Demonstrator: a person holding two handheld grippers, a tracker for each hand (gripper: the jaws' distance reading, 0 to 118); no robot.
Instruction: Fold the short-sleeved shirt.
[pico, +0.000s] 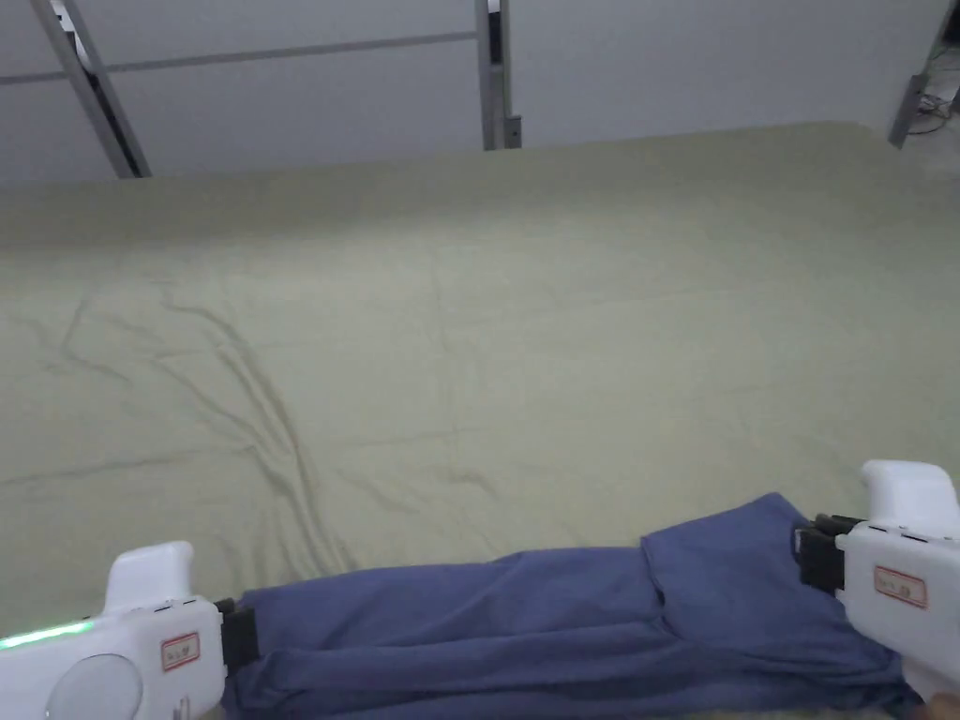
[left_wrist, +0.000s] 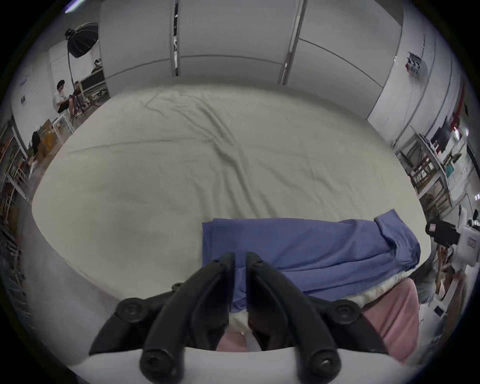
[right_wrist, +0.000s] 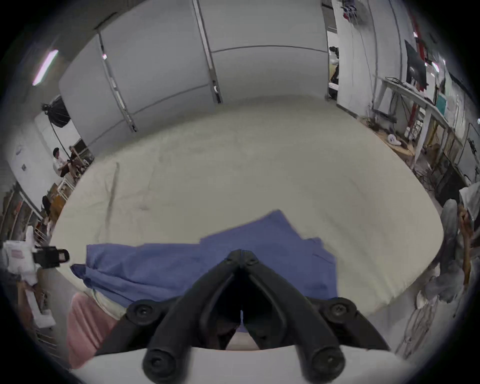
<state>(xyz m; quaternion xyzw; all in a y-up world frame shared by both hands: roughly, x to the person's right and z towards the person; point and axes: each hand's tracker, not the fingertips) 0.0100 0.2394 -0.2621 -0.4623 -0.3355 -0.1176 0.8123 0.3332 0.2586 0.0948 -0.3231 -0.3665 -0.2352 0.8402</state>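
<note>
Blue shirt (pico: 562, 619) pinched at opposite ends by left gripper (left_wrist: 240, 262) and right gripper (right_wrist: 241, 256).

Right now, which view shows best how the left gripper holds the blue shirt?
The left gripper view: blue shirt cloth sits between the left gripper jaws. The head view shows its white body at the shirt's end; the right gripper view shows it small, apart.

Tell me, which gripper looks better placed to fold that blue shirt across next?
Probably the right gripper: its jaws are shut on the blue shirt at the sleeve end. The left gripper has a narrow gap between its jaws.
</note>
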